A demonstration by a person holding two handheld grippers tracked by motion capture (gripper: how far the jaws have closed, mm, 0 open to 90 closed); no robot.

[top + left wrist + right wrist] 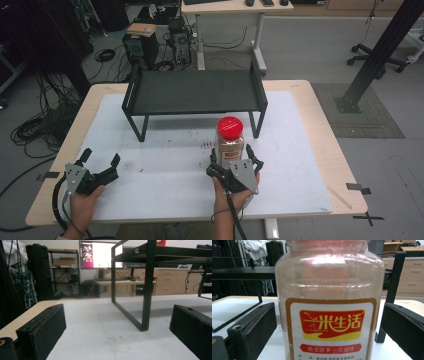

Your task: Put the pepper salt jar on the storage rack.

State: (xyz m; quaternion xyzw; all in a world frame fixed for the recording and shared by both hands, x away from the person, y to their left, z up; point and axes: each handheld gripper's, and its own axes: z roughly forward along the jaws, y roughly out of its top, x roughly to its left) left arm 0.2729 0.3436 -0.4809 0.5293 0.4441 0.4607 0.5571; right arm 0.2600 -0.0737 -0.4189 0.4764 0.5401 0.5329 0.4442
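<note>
Jar (230, 142) with the red lid (230, 127) stands upright on the desk (310, 150), just in front of the black rack (195, 92), sitting between the spread jaws of the right gripper (234, 161), not squeezed yet. It's tall, so an off-center pinch could tip it. Left gripper (100, 159) is spread wide too, holding nothing.

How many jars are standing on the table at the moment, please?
1. The red-lidded jar stands upright on the white mat, in front of the black rack, between the open jaws of the right gripper. The rack's shelf looks bare.
</note>
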